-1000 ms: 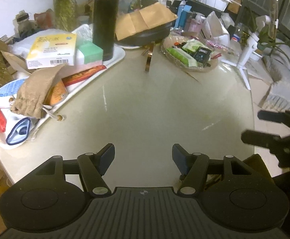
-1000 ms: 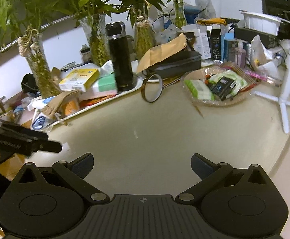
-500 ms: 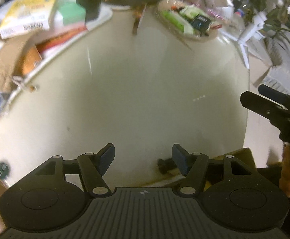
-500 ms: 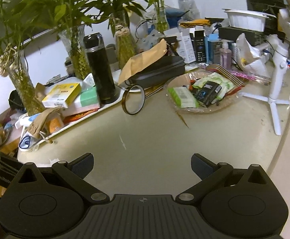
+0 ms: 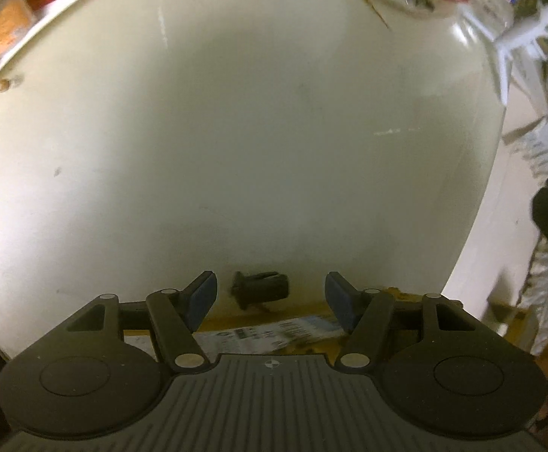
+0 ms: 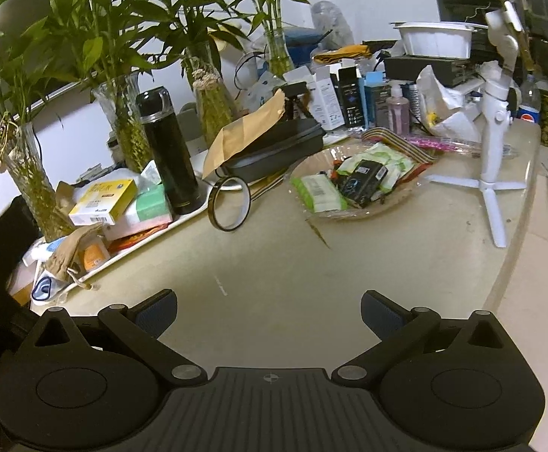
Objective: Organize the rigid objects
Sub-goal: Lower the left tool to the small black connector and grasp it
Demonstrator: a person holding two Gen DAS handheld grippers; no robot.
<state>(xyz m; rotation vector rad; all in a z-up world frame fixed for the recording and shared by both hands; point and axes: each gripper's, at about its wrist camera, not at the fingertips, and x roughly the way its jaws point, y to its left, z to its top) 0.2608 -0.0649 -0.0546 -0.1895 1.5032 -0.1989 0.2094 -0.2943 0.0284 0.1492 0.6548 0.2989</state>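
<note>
fingers of the left gripper [image 5: 270, 297] are spread wide, and a small black plastic clip [image 5: 258, 287] lies between them at the near edge of the pale round table [image 5: 236, 120], touching neither pad. right gripper [image 6: 269, 314] is also spread and holds nothing, above the same table's near edge. far across the table from it, a tape ring [image 6: 229, 203] stands on edge just beside a black thermos [image 6: 169, 156], and a glass dish [image 6: 353, 188] of packets sits to the right of that ring.
</note>
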